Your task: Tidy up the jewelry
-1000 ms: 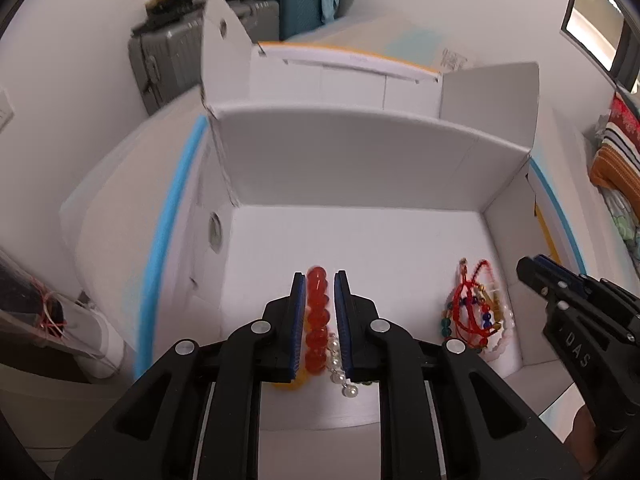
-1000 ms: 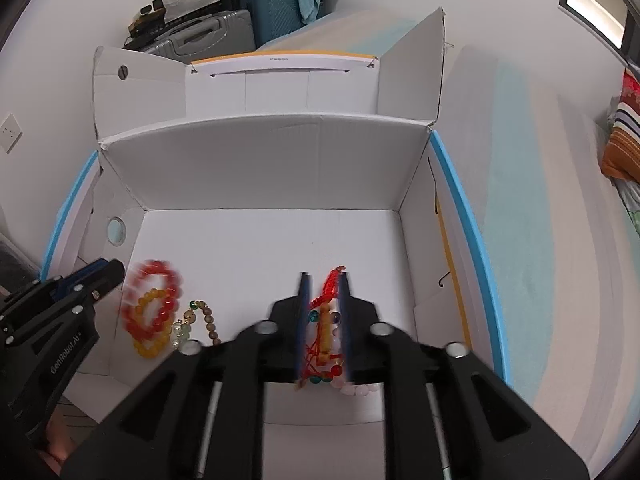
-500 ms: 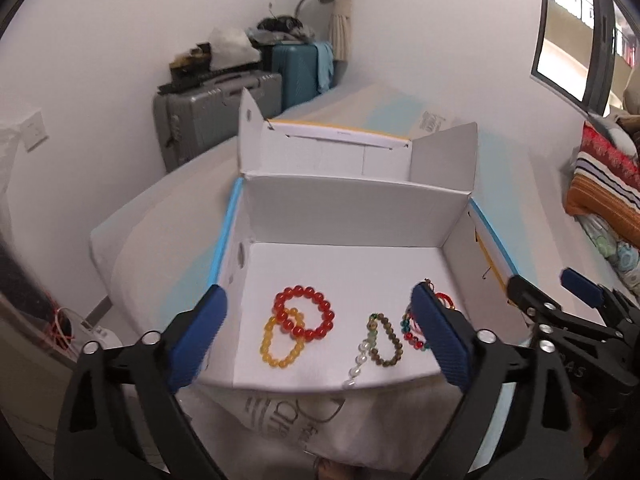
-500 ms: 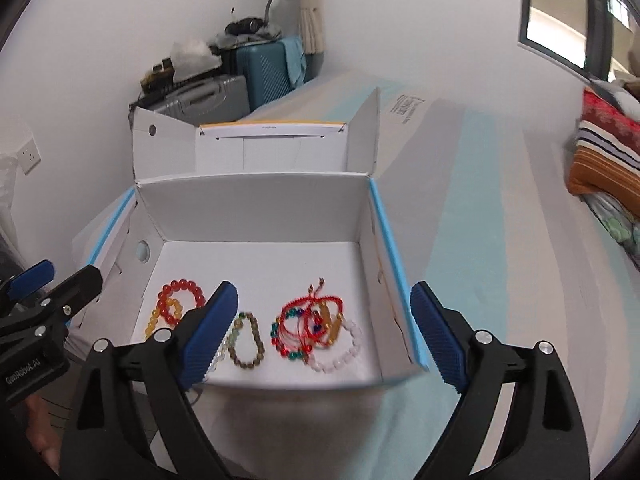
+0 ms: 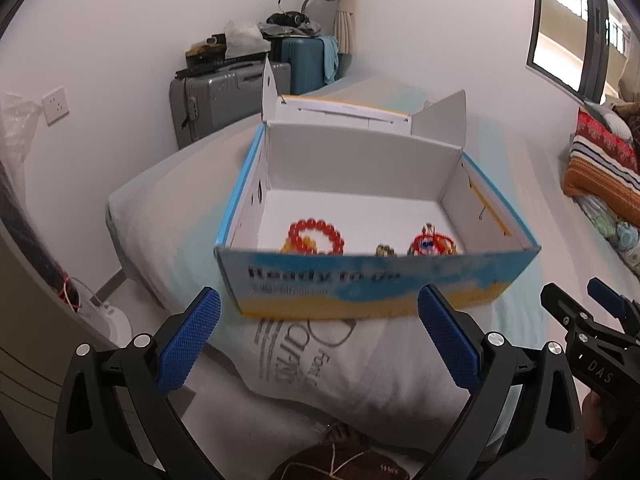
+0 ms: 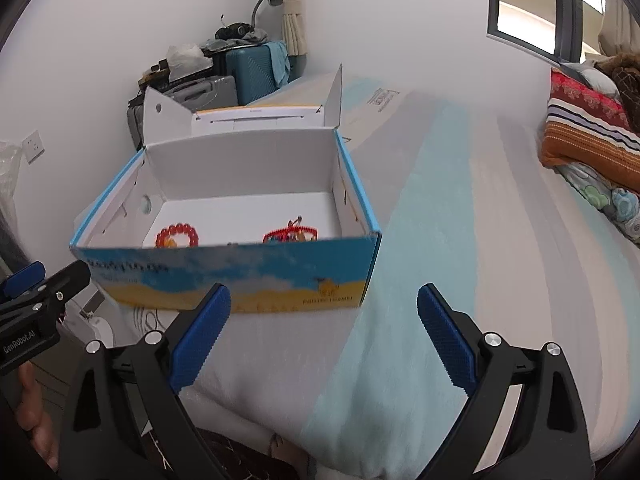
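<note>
Box [image 5: 376, 284] set on bed [image 6: 460, 240], lid folded back behind it. Red bracelet [image 5: 316, 234] laid inside box, left part of floor, over amber bracelet [image 5: 298, 245]. Red cord bundle [image 5: 432, 242] laid at right part; brown beads [image 5: 385, 249] between, mostly hidden by front wall. Left gripper [image 5: 318, 342] and right gripper [image 6: 324, 338] held short of box front, fingers spread wide, nothing held. Pieces judged sorted apart to avoid tangling.

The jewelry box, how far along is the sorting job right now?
Looks nearly done: the red bead bracelet and red cord bundle lie inside the open box. Both tongs, left and right, are open and hold nothing. Possibly left: closing the lid.
</note>
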A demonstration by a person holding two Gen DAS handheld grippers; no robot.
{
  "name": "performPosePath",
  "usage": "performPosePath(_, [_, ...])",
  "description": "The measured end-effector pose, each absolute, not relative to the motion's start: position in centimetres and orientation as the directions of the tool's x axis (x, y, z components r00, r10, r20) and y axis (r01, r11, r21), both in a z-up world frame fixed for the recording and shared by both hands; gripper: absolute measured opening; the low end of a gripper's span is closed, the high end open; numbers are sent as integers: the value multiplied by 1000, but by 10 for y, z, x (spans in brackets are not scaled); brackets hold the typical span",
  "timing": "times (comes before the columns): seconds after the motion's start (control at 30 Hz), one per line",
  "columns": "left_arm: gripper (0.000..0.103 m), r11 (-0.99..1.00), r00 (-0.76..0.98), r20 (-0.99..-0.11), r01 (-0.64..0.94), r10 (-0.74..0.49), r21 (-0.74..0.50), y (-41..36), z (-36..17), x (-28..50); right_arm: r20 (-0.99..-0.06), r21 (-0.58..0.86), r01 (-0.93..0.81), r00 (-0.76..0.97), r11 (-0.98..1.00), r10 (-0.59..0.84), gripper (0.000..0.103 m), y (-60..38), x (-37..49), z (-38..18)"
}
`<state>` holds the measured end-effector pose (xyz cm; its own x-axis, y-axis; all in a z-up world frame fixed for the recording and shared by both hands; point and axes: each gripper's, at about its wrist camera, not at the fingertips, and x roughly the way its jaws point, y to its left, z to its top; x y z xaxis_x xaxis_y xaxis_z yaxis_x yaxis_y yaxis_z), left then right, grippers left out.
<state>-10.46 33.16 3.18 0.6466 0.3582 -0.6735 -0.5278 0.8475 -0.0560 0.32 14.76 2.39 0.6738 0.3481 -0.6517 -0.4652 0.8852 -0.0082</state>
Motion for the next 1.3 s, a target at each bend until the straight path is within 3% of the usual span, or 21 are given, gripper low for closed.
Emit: performPosePath(1.3, [97,855,627,-684,-518,371,-11,321,29,-100,-666,-1,-460,662,888,342,91,146,5,22])
